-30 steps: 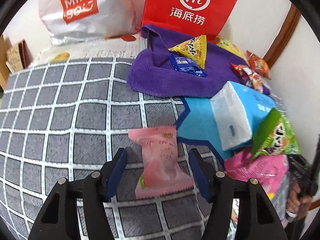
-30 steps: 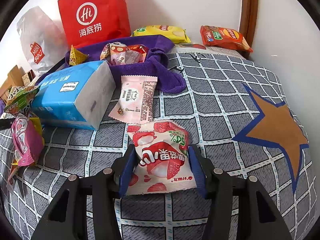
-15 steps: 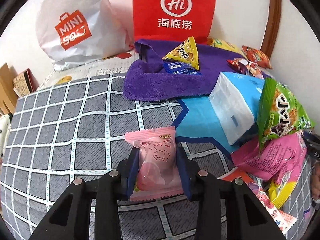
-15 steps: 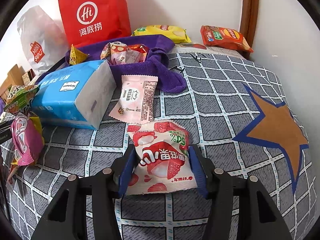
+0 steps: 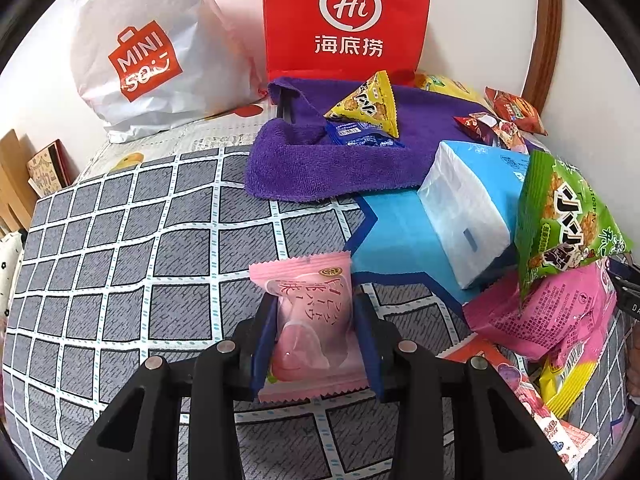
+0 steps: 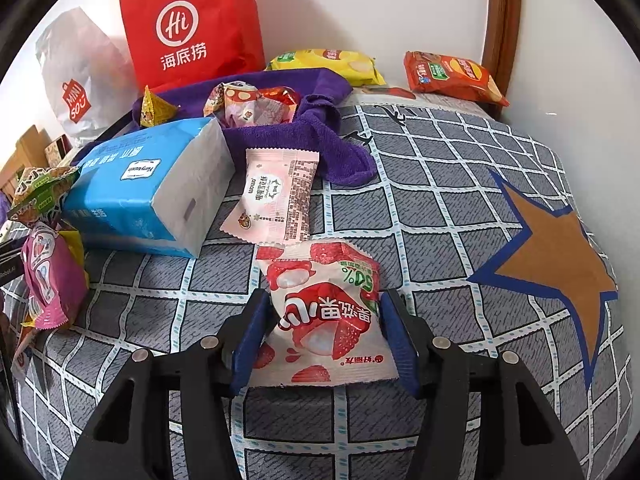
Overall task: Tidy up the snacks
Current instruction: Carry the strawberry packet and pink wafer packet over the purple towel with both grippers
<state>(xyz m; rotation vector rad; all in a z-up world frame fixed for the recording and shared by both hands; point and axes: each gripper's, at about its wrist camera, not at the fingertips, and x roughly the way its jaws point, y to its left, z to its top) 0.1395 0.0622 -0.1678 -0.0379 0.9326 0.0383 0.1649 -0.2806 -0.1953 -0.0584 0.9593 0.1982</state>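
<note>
My left gripper (image 5: 315,332) is shut on a pink snack packet (image 5: 310,320) and holds it just above the grey checked bedcover (image 5: 120,240). My right gripper (image 6: 322,332) is shut on a red strawberry snack packet (image 6: 326,312), which rests low over the bedcover (image 6: 440,184). A purple towel (image 5: 304,168) lies ahead with a yellow triangular snack (image 5: 366,106) and a blue packet (image 5: 360,136) on it. In the right wrist view the towel (image 6: 320,140) holds wrapped snacks (image 6: 252,106), with a pale pink packet (image 6: 276,196) at its near edge.
A blue tissue pack (image 5: 472,208) (image 6: 148,188), a green snack bag (image 5: 560,220) and pink bags (image 5: 552,316) crowd the left view's right side. A red paper bag (image 5: 348,16) and a white bag (image 5: 148,52) stand at the wall. Yellow (image 6: 328,64) and orange (image 6: 452,76) chip bags lie behind.
My left gripper has closed on the pink packet and lifted it slightly, turning toward the towel. My right gripper has stayed still, holding the strawberry packet.
</note>
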